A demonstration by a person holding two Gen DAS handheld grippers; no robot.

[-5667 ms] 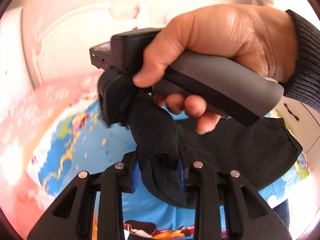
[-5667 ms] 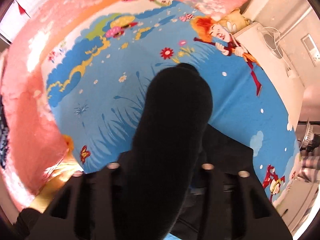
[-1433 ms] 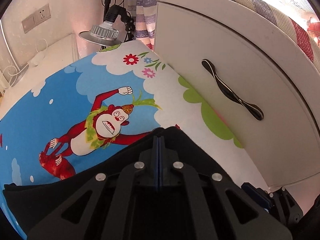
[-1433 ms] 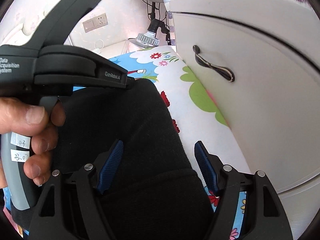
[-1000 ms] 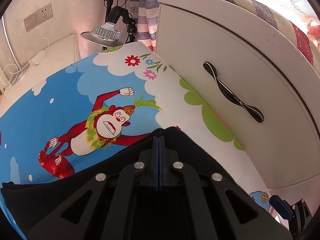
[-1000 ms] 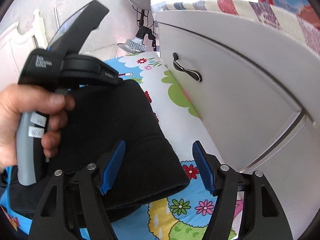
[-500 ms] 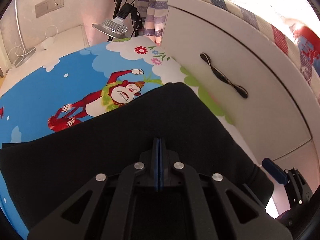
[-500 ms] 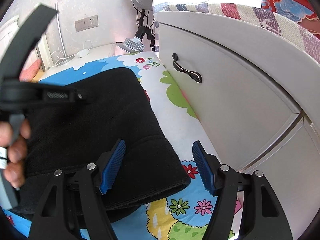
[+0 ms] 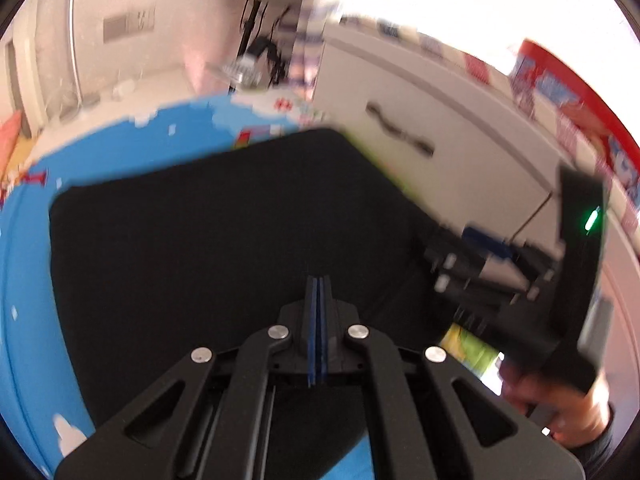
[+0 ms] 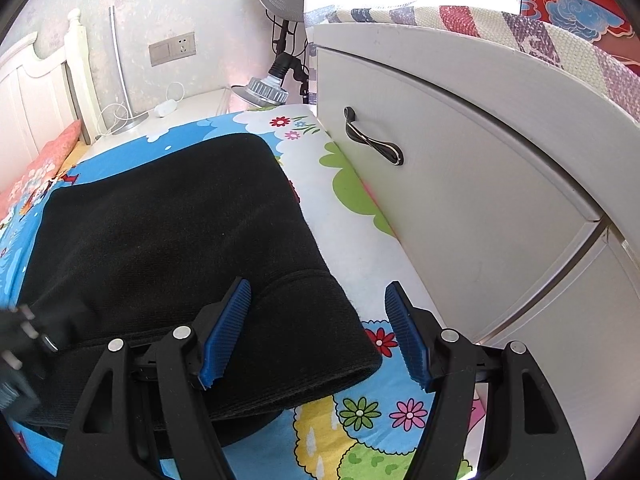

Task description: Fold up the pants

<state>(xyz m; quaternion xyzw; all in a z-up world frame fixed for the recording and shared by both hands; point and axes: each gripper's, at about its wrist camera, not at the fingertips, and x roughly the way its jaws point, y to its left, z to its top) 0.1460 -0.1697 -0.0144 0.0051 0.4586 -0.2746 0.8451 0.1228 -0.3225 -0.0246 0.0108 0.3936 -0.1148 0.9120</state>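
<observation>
- Right gripper [image 10: 316, 328] hovers spread wide, gripping nothing, its left finger over the folded black pants' [image 10: 168, 240] near hem.
- Left gripper [image 9: 318, 320] is pressed closed above the pants [image 9: 224, 232], apparently pinching nothing.
- Pants lie on the cartoon bedsheet [image 10: 352, 208] beside the white cabinet [image 10: 480, 200].

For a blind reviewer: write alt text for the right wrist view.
Folded black pants lie on a cartoon-print bedsheet beside a white cabinet. The right gripper hangs open over the pants' near corner, holding nothing.
</observation>
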